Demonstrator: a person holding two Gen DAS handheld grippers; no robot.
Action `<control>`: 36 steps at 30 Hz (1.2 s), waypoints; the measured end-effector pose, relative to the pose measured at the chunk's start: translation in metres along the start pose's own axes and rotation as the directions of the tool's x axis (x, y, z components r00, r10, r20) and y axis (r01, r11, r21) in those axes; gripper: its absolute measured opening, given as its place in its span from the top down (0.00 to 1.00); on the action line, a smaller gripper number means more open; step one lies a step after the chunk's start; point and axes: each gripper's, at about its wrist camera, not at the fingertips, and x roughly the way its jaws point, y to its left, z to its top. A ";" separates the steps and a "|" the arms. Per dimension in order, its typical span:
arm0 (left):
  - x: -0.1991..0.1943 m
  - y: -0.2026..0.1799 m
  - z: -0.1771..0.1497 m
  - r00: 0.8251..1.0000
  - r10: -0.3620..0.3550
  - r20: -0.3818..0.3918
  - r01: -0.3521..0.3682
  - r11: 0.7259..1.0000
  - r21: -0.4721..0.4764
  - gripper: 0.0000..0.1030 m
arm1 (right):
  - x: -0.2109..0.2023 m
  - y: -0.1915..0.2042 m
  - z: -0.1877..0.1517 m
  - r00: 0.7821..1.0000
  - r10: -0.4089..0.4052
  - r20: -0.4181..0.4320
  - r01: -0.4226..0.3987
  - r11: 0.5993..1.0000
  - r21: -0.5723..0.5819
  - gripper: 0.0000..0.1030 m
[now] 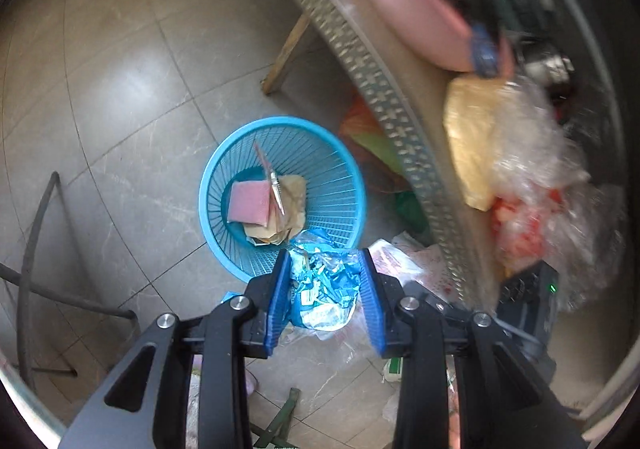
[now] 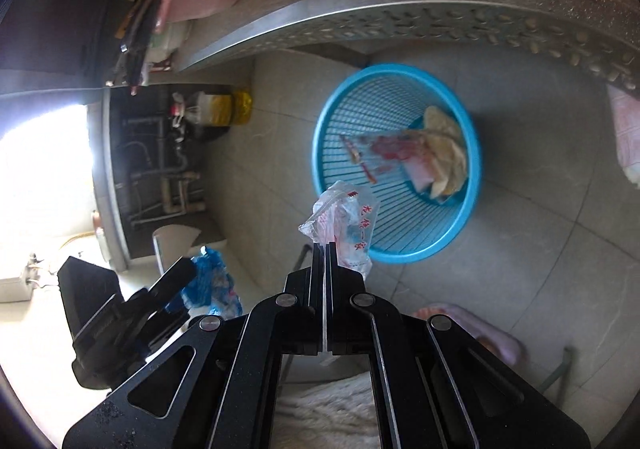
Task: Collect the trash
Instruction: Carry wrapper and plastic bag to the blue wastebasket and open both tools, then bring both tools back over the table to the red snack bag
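Black linkages; blue-padded fingers (image 1: 280, 289)

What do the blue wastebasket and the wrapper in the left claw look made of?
Blue wastebasket: moulded plastic, judging by its slatted lattice walls and uniform glossy colour. Crumpled blue wrapper in the left claw: probably metallised plastic film; sharp creases and shiny silvery glints.

left claw (image 1: 325, 269) clamps crumpled blue wrapper (image 1: 324, 289) near blue basket (image 1: 344, 169) rim.

Daylight glare is blown out at the right view's left edge; the table (image 1: 404, 137) is motion-blurred, and fisheye edges are bent.
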 end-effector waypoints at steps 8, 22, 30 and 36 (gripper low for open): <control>0.041 0.010 0.018 0.998 0.040 -0.038 -0.042 0.998 -0.044 0.53 | 0.000 -0.001 0.009 0.996 -0.082 0.042 0.085 0.994 -0.071 0.99; -0.035 0.010 0.008 0.992 0.043 0.119 -0.044 0.999 0.005 0.45 | 0.047 0.048 0.022 0.922 -0.318 0.222 0.384 0.825 -0.414 0.57; -0.121 0.018 -0.034 0.969 0.057 0.240 -0.072 0.996 0.053 0.41 | 0.051 0.042 0.024 0.919 -0.315 0.236 0.390 0.814 -0.430 0.54; -0.196 0.049 -0.081 0.943 0.102 0.317 -0.129 0.990 0.065 0.41 | 0.118 0.043 0.037 0.890 -0.434 0.140 0.447 0.769 -0.457 0.72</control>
